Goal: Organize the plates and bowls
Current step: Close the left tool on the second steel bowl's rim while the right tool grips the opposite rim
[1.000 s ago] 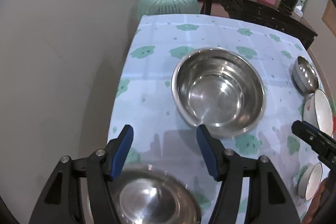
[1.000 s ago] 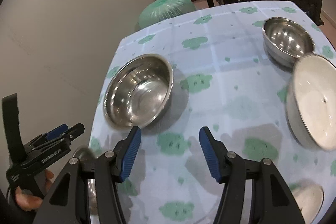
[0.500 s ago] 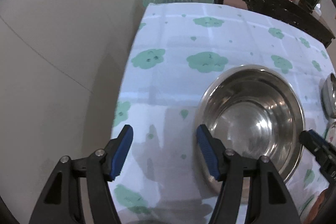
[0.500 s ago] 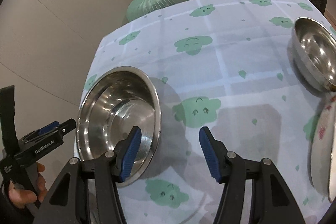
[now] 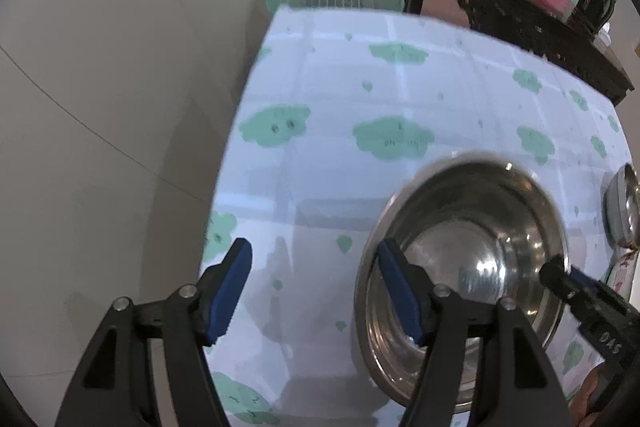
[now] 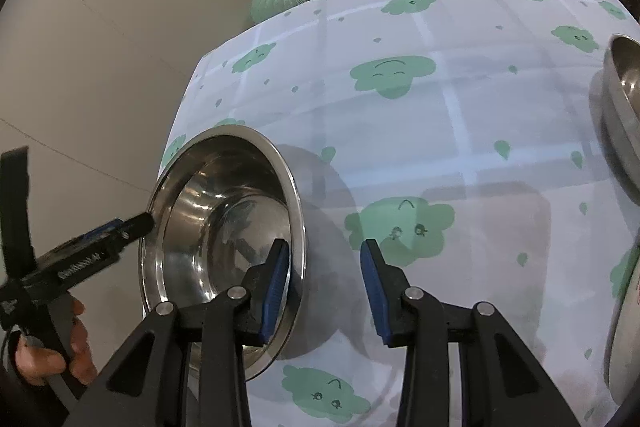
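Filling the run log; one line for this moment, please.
left gripper: open, straddling large steel bowl rim | right gripper: open, straddling opposite rim | bowl on table, ungrasped

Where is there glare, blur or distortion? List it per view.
Left wrist: motion blur softens the tablecloth; a bright glint sits inside the large steel bowl. Right wrist: sharper; fisheye bends the table edge, and the bowl casts a soft shadow rightward.

In the right wrist view, the second steel bowl (image 6: 622, 115) is cut off by the right edge, as is a pale rim (image 6: 620, 327) below it, perhaps a plate. The right claw (image 6: 325, 291) hides the big bowl's (image 6: 224, 227) near rim. In the left wrist view the whole desk (image 5: 360, 99) is blurred, and its near edge falls out of frame.
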A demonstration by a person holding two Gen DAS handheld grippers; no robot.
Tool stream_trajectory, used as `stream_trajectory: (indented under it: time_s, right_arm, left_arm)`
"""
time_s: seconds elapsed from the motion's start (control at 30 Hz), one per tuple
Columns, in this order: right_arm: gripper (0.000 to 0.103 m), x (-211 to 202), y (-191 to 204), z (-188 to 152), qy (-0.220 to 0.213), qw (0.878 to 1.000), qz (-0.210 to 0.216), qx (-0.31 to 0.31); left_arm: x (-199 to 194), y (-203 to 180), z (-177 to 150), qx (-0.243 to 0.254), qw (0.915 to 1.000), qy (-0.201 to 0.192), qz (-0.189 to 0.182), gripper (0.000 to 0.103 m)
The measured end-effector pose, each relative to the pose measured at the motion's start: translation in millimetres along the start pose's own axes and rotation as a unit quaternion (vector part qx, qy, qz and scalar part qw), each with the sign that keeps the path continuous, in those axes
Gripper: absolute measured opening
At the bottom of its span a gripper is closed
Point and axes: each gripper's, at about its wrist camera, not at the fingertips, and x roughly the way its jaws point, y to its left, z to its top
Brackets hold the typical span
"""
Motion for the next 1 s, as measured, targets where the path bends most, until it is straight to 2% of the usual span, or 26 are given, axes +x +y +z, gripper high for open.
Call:
stream_trajectory:
  time_s: [0.1, 0.13, 0.2, 0.33, 0.4, 0.53, 0.73, 0.83, 0.93, 1.0]
  right_arm:
    - [0.037, 4, 2, 2, 0.004, 1.0, 0.007, -0.004]
    - [0.035, 6, 3, 2, 0.006, 1.0, 0.009, -0.006]
    - [0.028, 8, 4, 2, 0.011, 1.0, 0.008, -0.008]
    - [0.022, 17, 8, 2, 0.024, 1.0, 0.013, -0.009]
    - [0.021, 19, 11, 2, 0.027, 0.999, 0.018, -0.014]
    - [0.017, 25, 14, 2, 0.034, 0.999, 0.012, -0.018]
    - [0.016, 27, 13, 1, 0.039, 0.999, 0.011, -0.019]
    - [0.016, 30, 13, 3, 0.042, 0.999, 0.013, -0.019]
    - [0.016, 31, 13, 3, 0.041, 0.999, 0.015, -0.023]
    - [0.016, 31, 14, 4, 0.041, 0.999, 0.016, -0.025]
  left_arm:
    - [-12, 6, 4, -0.003, 0.9998, -0.017, -0.013, 0.066]
    - [-13, 8, 6, -0.003, 0.9997, -0.021, -0.007, 0.066]
    - [-4, 11, 6, -0.001, 0.9998, -0.01, 0.016, 0.066]
    - [26, 16, 1, -0.02, 0.9993, 0.03, 0.006, 0.063]
    - [25, 17, 1, -0.033, 0.9992, 0.022, 0.004, 0.063]
    - [20, 13, 3, -0.018, 0.9996, 0.024, -0.002, 0.058]
    - [10, 25, 1, -0.042, 0.9975, 0.025, -0.052, 0.058]
    - [-2, 26, -2, -0.036, 0.9928, 0.018, -0.113, 0.06]
    - [-1, 17, -4, -0.011, 0.9938, 0.019, -0.109, 0.06]
    - [15, 11, -5, -0.013, 0.9934, 0.041, -0.106, 0.06]
